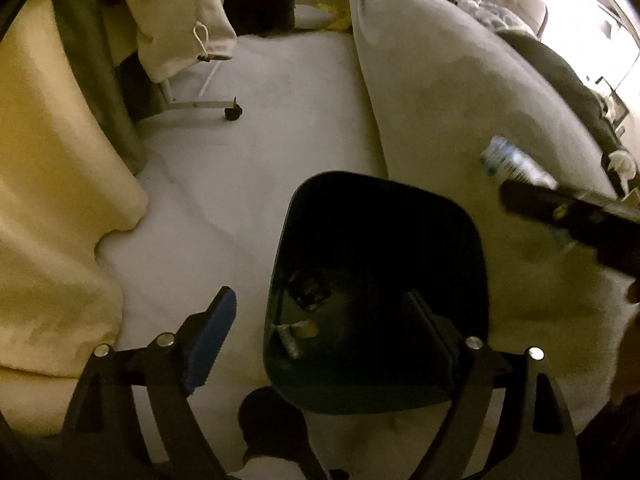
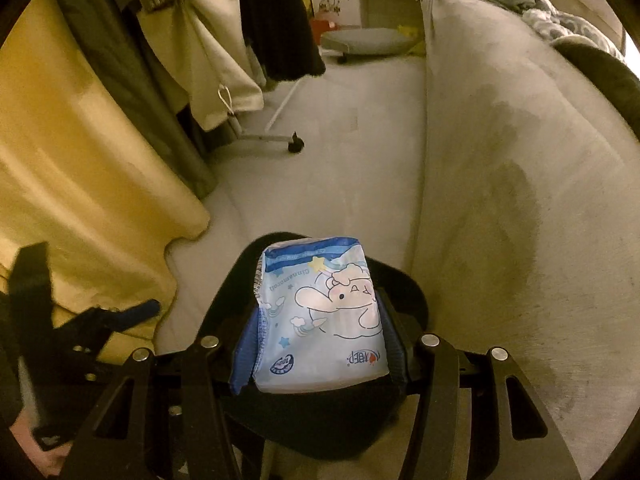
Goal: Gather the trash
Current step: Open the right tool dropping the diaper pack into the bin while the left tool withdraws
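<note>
A black waste bin (image 1: 400,182) stands on the pale floor right below both grippers. At its bottom lie a dark crumpled scrap (image 1: 310,290) and a small tan roll (image 1: 304,328). My left gripper (image 1: 320,300) hangs open over the bin's mouth with nothing between its blue pads. In the right wrist view, my right gripper (image 2: 320,320) is shut on a light-blue tissue pack (image 2: 320,280) printed with a cartoon character, held above the bin (image 2: 412,288). In the left wrist view the same pack (image 1: 508,162) appears at the right, blurred, in the right gripper (image 1: 560,208).
A beige sofa or mattress (image 1: 440,100) runs along the right side of the bin. A yellow cloth (image 1: 52,160) hangs on the left. A white clothes rack with a black caster (image 1: 233,113) and hanging garments stands behind, across the pale floor (image 1: 260,140).
</note>
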Action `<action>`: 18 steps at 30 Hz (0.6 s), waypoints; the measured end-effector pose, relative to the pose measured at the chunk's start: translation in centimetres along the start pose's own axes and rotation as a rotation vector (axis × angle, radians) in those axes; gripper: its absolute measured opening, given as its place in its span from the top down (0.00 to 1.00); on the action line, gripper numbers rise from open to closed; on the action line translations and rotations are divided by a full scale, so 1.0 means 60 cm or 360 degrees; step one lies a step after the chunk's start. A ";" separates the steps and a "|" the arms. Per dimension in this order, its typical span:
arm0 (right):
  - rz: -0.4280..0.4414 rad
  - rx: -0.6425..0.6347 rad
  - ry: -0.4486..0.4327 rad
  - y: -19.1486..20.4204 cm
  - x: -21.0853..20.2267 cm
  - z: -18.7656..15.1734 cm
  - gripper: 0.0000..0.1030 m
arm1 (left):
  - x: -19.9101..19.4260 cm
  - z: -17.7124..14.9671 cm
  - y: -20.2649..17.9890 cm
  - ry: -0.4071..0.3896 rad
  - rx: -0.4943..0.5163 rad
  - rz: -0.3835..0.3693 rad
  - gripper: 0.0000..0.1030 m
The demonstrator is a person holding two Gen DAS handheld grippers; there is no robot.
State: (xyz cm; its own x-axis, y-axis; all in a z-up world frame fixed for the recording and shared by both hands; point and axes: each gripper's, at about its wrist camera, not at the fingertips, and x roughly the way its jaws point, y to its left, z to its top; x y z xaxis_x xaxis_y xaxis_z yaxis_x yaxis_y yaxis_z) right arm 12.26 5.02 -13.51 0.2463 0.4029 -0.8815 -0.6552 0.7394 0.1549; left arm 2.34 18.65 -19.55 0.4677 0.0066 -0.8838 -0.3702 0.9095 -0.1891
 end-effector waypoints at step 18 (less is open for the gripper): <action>-0.0019 0.0082 0.0205 -0.021 0.077 -0.027 0.47 | -0.104 0.026 0.000 -0.0321 0.0099 -0.0001 0.06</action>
State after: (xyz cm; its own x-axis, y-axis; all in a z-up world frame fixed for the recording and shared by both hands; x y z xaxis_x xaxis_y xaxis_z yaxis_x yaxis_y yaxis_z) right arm 13.08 5.05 -18.53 0.1576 0.3237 -0.9330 -0.6146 0.7717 0.1639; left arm 0.68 19.28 -13.39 0.6212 0.0836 -0.7792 -0.3228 0.9333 -0.1572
